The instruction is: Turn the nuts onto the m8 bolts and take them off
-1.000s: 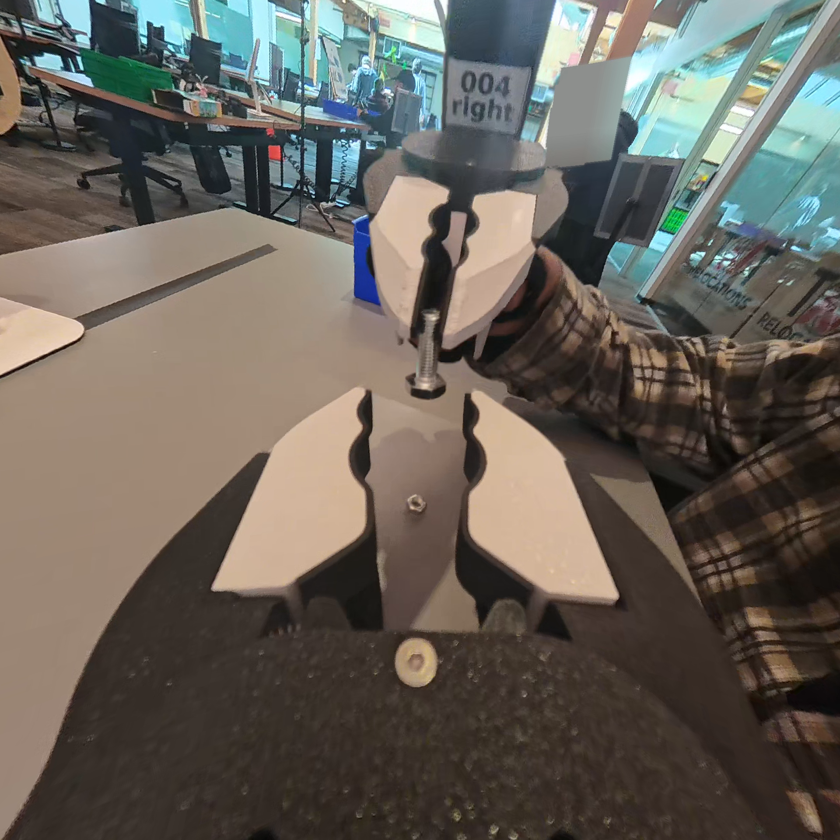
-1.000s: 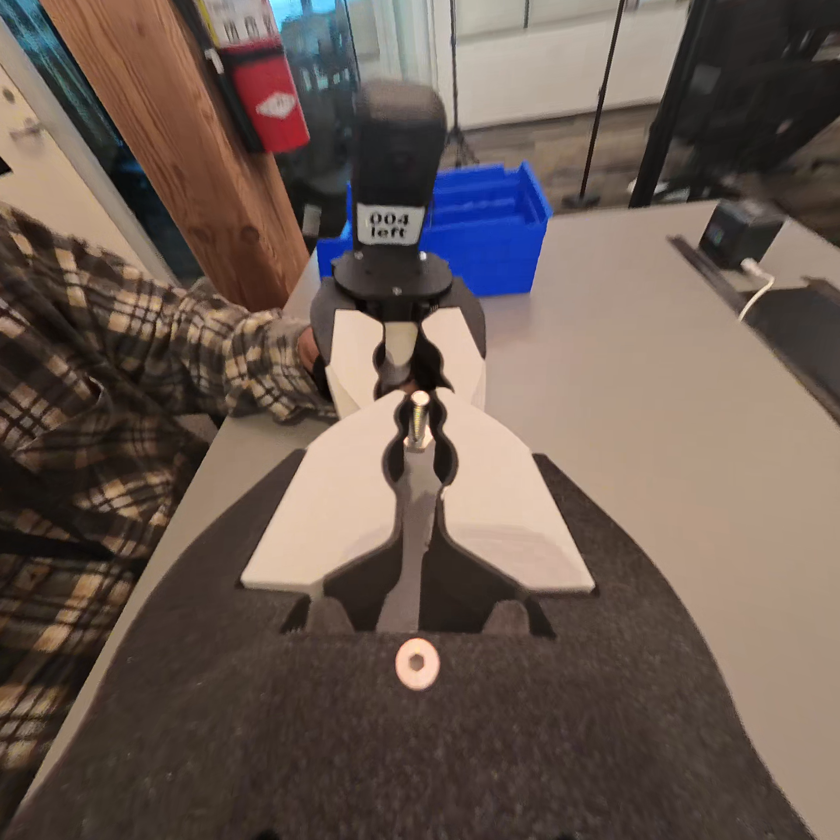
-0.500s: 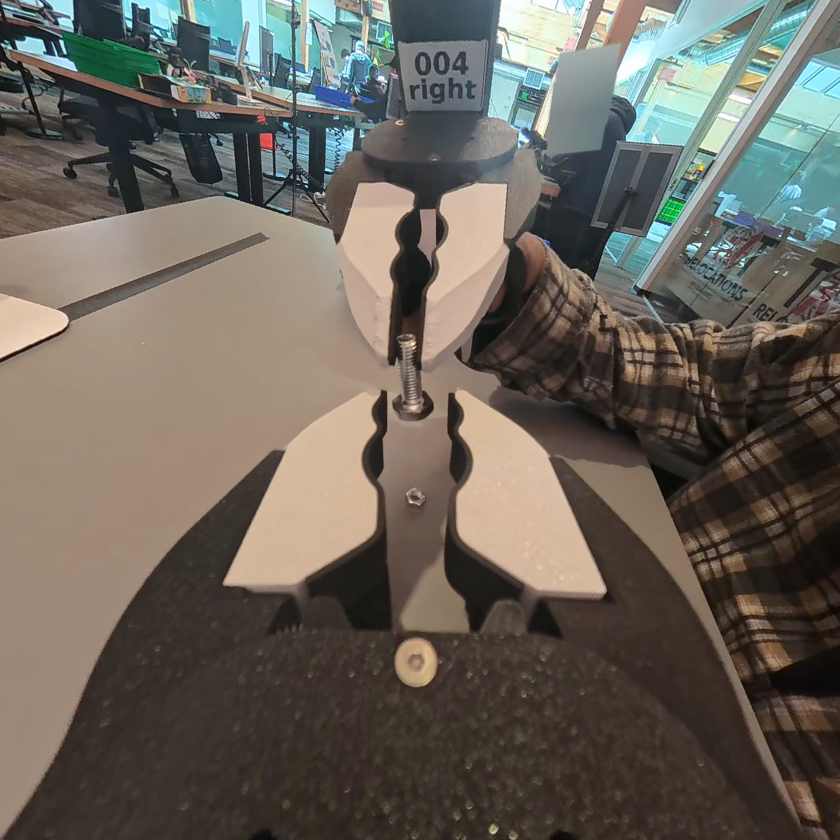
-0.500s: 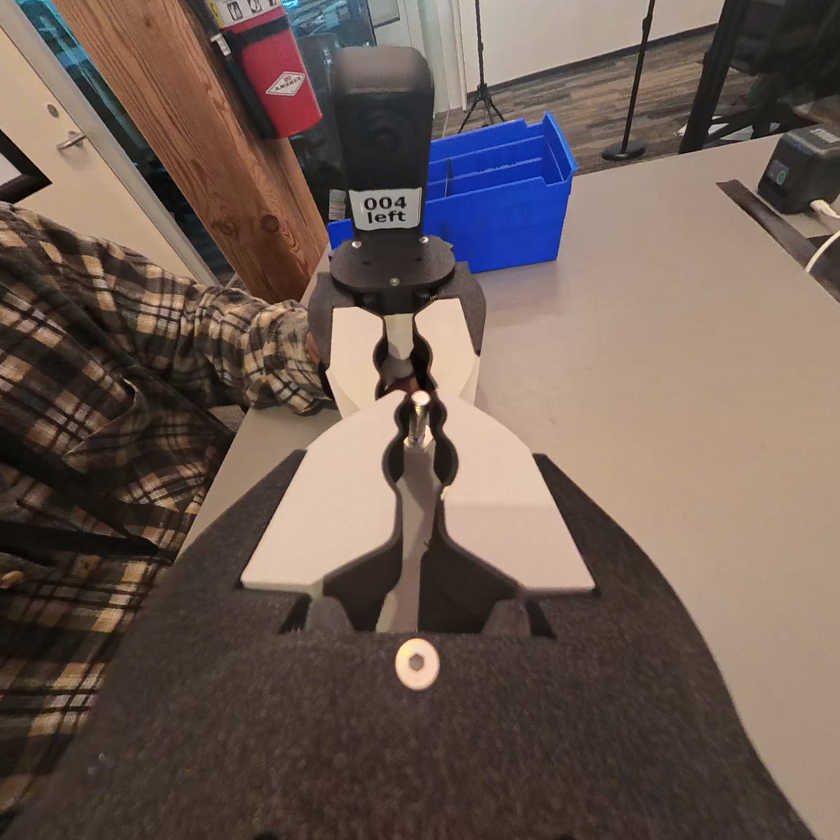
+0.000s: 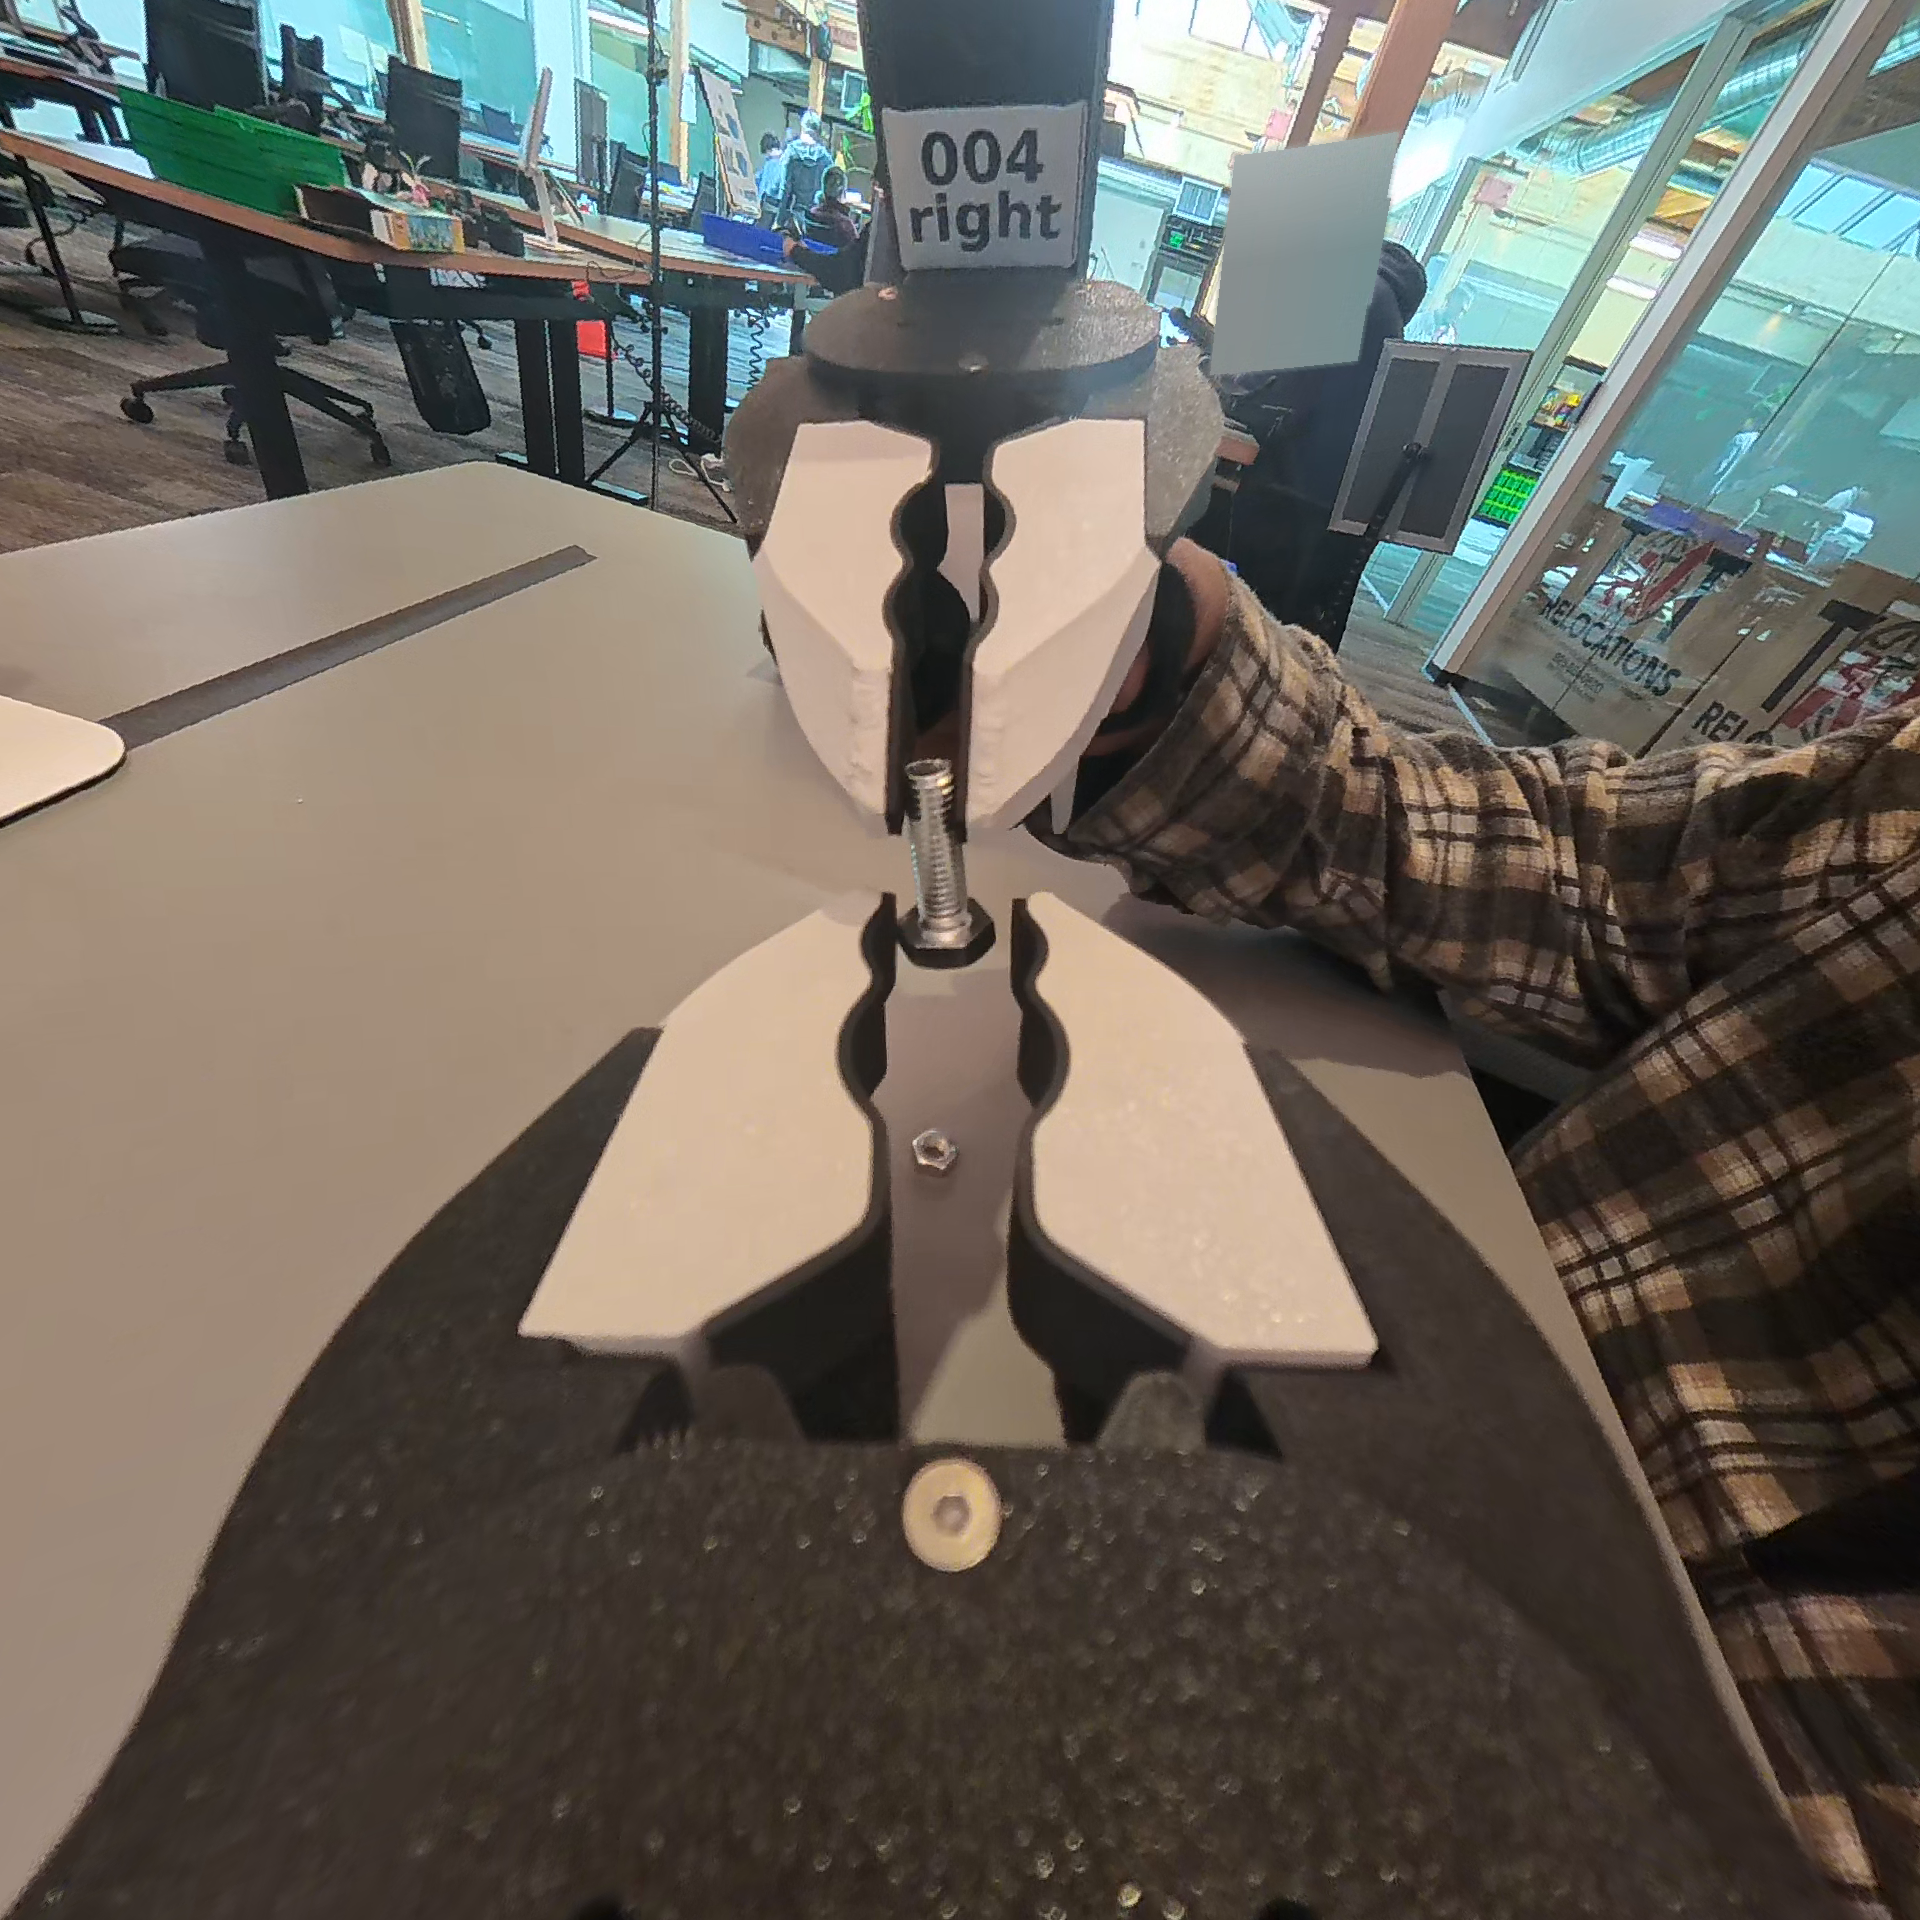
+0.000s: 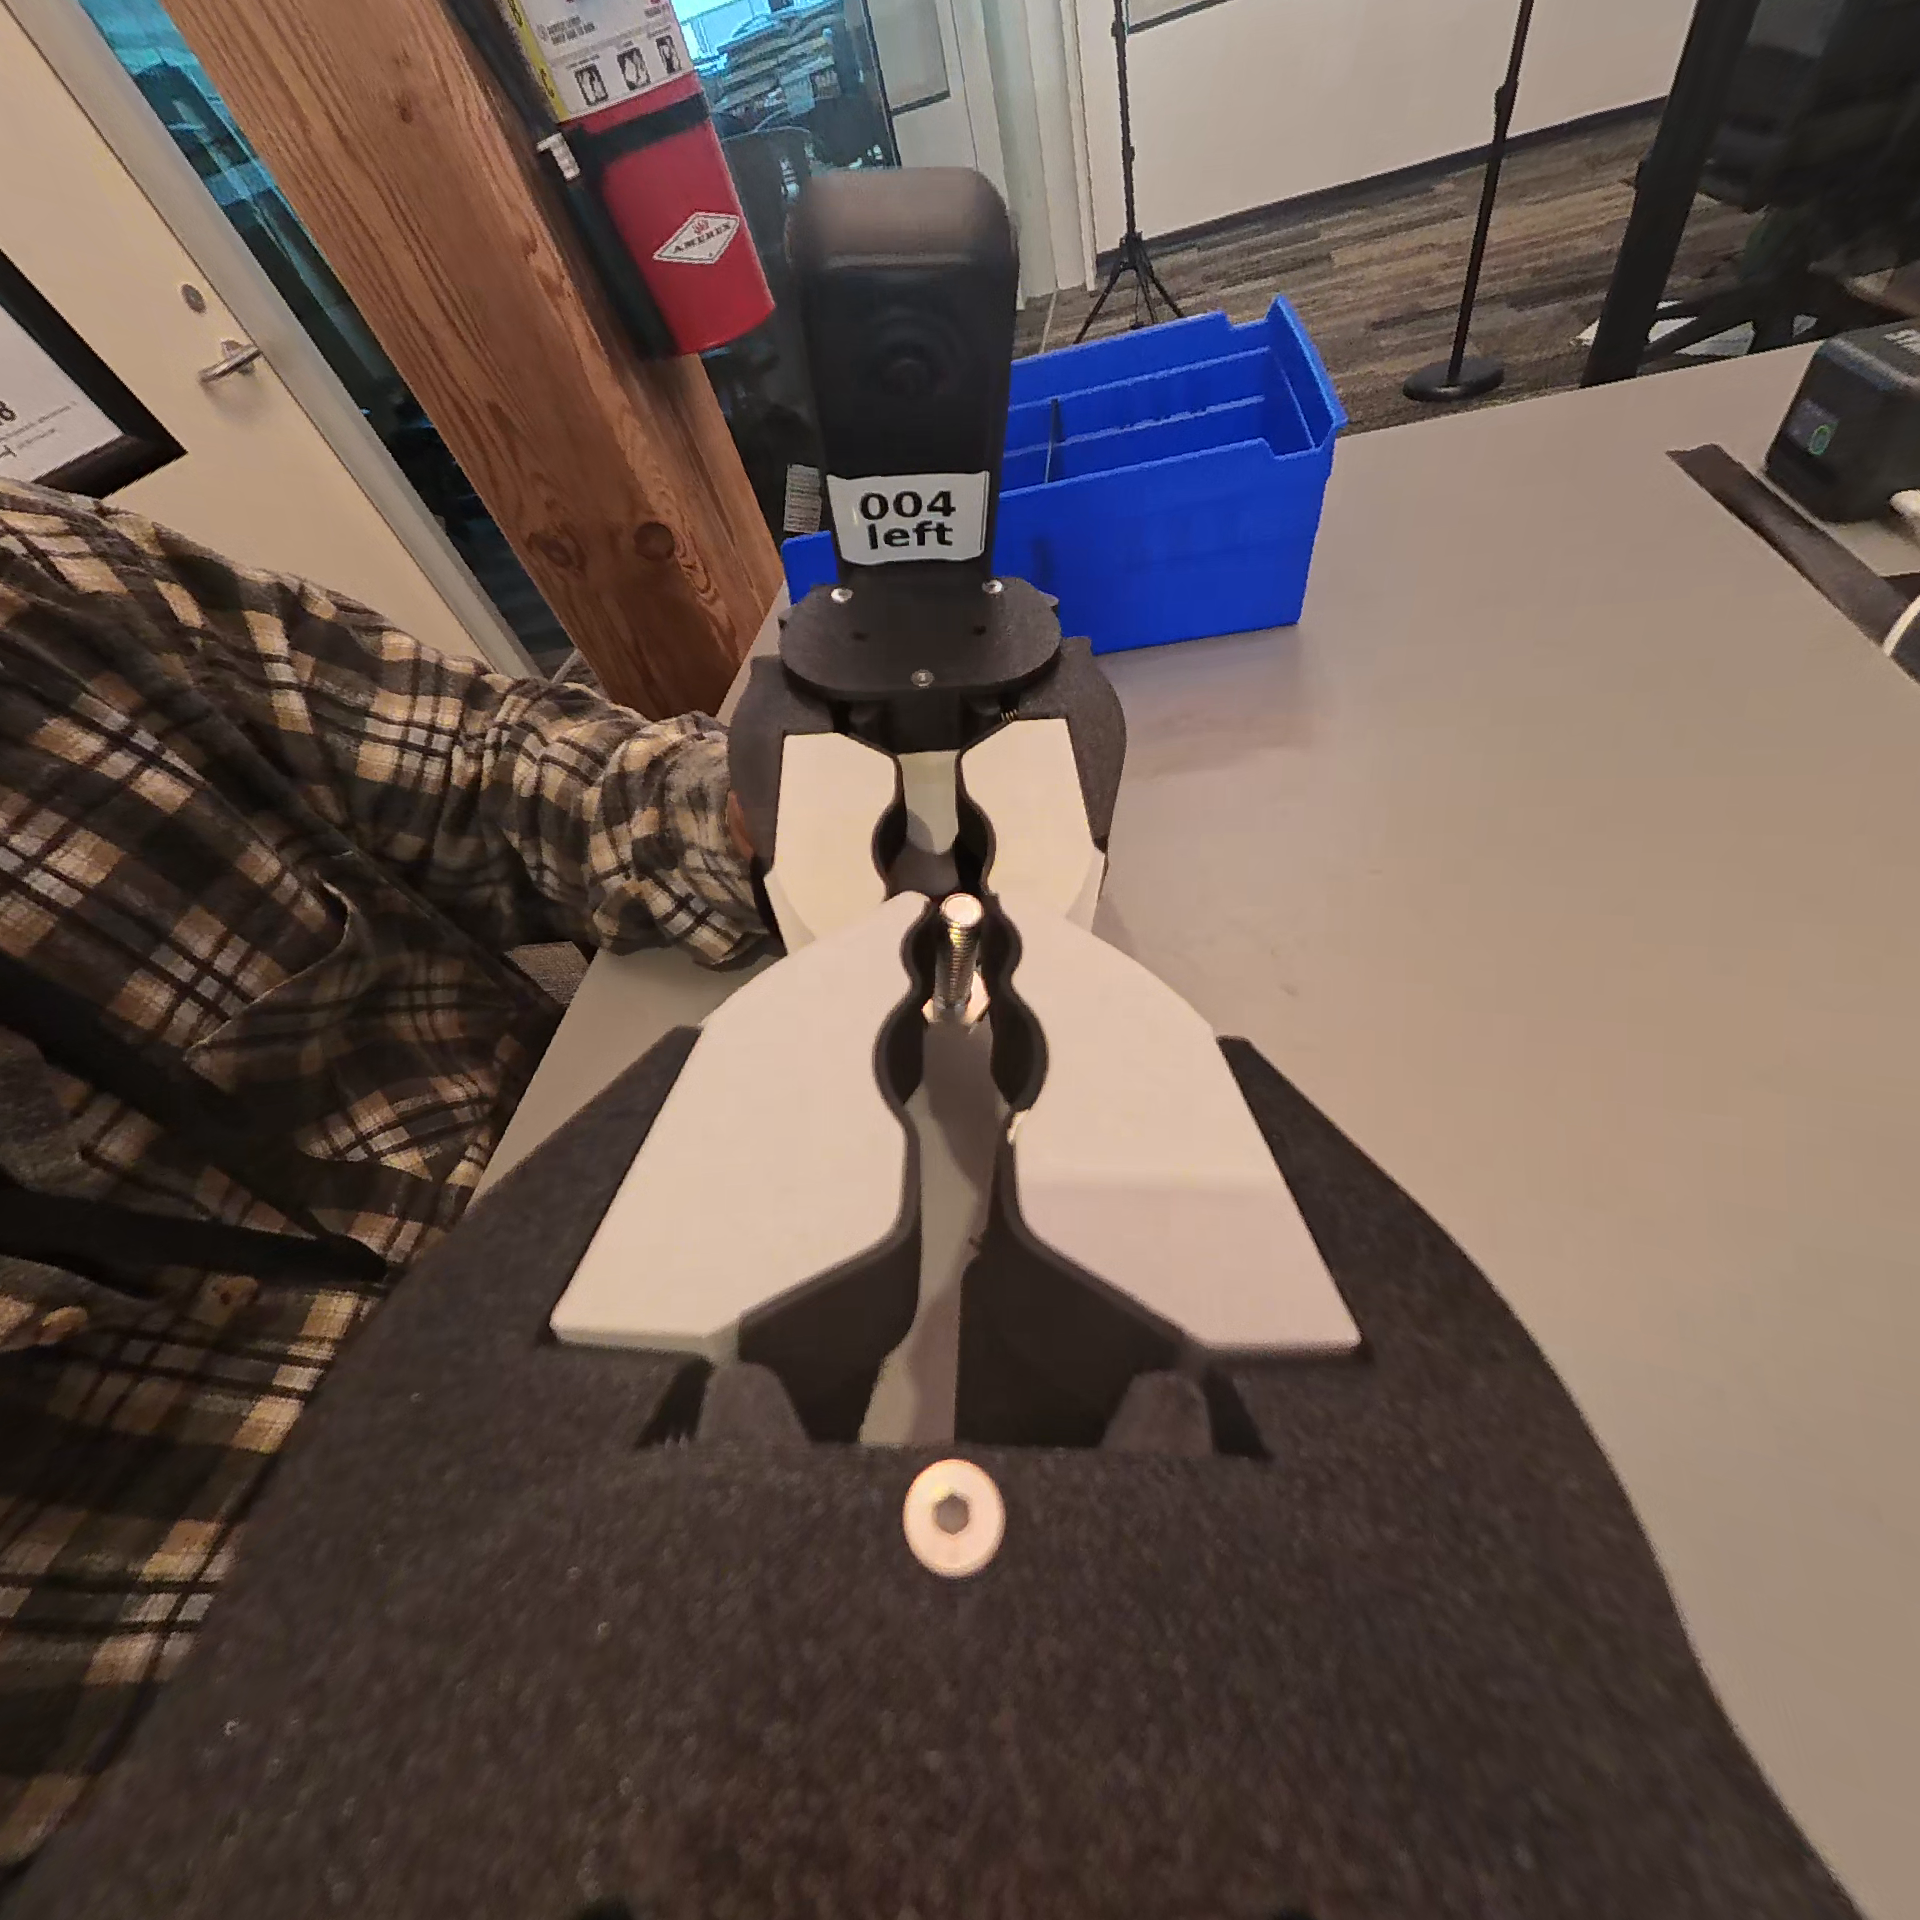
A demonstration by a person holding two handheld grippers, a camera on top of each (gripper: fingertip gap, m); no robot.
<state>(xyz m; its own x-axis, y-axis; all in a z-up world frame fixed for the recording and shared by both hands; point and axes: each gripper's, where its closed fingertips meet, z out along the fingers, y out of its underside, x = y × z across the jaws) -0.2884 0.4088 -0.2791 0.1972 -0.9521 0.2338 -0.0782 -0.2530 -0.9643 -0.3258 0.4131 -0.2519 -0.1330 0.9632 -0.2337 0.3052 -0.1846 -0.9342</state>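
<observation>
My right gripper is shut on a silver bolt, gripping its threaded upper end. In the left wrist view the bolt hangs upright from the right gripper, hex end down. My left gripper is open, and its white fingertips flank the bolt's hex end with a small gap on each side. A loose nut lies on the grey table between the left fingers. In the right wrist view the left gripper faces me, its tips hidden behind my fingers.
A blue divided bin stands at the table's far edge by a wooden post. A black device sits at the far right. A white pad and a dark strip lie to the left. Plaid sleeves reach in from the table edge. Both grippers' tips are close together, under 4 cm apart. From the left gripper's tips to the loose nut is close to 15 cm.
The two grippers have come together, so the bolt's hex end now sits between my left fingertips. The left jaws have narrowed. The right stays shut on the bolt.
</observation>
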